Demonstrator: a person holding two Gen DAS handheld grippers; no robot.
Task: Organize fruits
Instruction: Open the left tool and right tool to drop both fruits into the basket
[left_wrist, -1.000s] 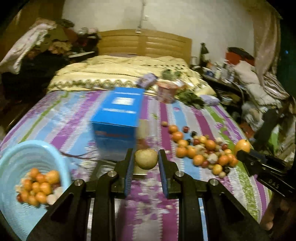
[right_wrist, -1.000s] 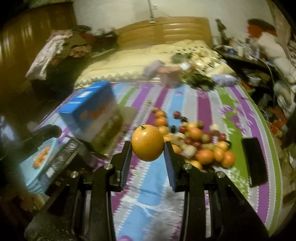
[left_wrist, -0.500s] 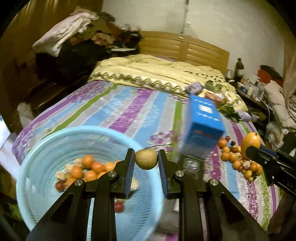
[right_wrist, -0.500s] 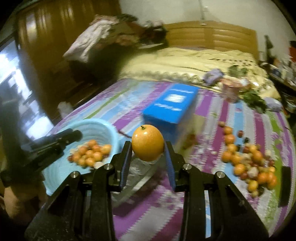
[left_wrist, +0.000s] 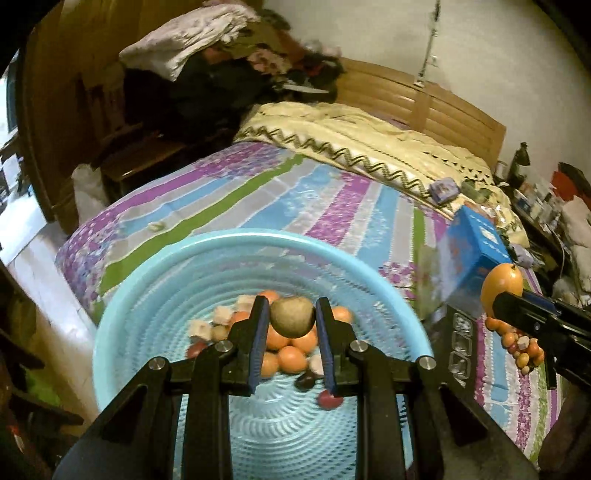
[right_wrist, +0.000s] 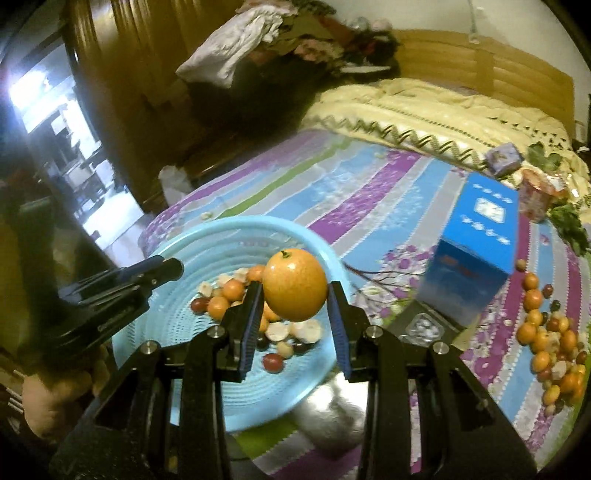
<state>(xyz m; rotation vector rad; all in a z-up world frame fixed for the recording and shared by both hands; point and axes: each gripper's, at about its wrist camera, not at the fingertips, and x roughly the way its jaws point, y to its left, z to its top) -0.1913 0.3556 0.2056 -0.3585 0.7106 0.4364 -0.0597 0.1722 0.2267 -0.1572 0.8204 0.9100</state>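
My left gripper is shut on a round brownish-green fruit and holds it above the light blue basket, which has several small oranges and red fruits in it. My right gripper is shut on a large orange above the basket's right side. The orange also shows at the right in the left wrist view. The left gripper shows at the left in the right wrist view. A pile of loose fruit lies on the striped bedspread at the right.
A blue carton stands on the bed right of the basket, with a clear plastic tray in front of it. A cream quilt, a wooden headboard and piled clothes lie behind. The bed's left edge is near the basket.
Both grippers have swung left from the fruit pile to over the blue basket, each still holding its fruit. The basket now fills the lower part of both views.
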